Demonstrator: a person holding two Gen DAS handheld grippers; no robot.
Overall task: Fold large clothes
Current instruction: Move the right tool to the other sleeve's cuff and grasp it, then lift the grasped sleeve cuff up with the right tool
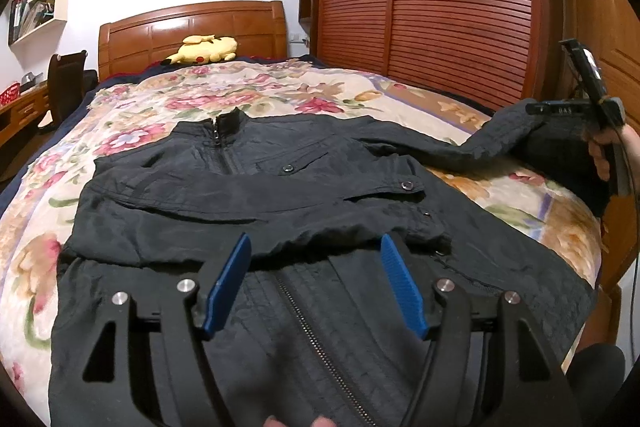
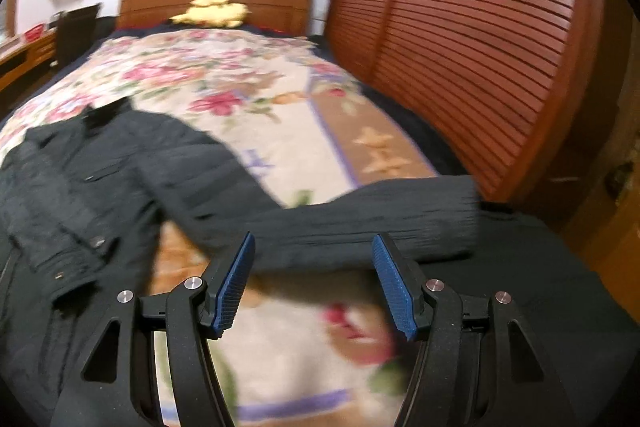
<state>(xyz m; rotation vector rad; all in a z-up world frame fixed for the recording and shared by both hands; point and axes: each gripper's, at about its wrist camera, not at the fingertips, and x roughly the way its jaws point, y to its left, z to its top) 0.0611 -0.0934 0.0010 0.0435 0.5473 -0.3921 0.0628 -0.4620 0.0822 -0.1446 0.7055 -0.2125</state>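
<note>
A black zip jacket (image 1: 256, 187) lies face up on the floral bedspread (image 1: 140, 107), collar toward the headboard. One sleeve is folded across its chest. The other sleeve (image 1: 460, 143) stretches out to the right. My left gripper (image 1: 316, 247) is open and empty, hovering just above the jacket's lower front by the zip. My right gripper (image 2: 314, 247) is open, with its fingertips at the near edge of the outstretched sleeve (image 2: 360, 223); nothing is clamped. The right gripper also shows in the left wrist view (image 1: 576, 107) at the sleeve's cuff. The jacket body (image 2: 80, 179) lies left in the right wrist view.
A wooden headboard (image 1: 192, 27) with a yellow plush toy (image 1: 204, 49) stands at the far end. A slatted wooden wardrobe (image 1: 440, 7) runs along the bed's right side. A desk and dark chair (image 1: 66, 83) stand at the left, with wall shelves (image 1: 40, 3) above.
</note>
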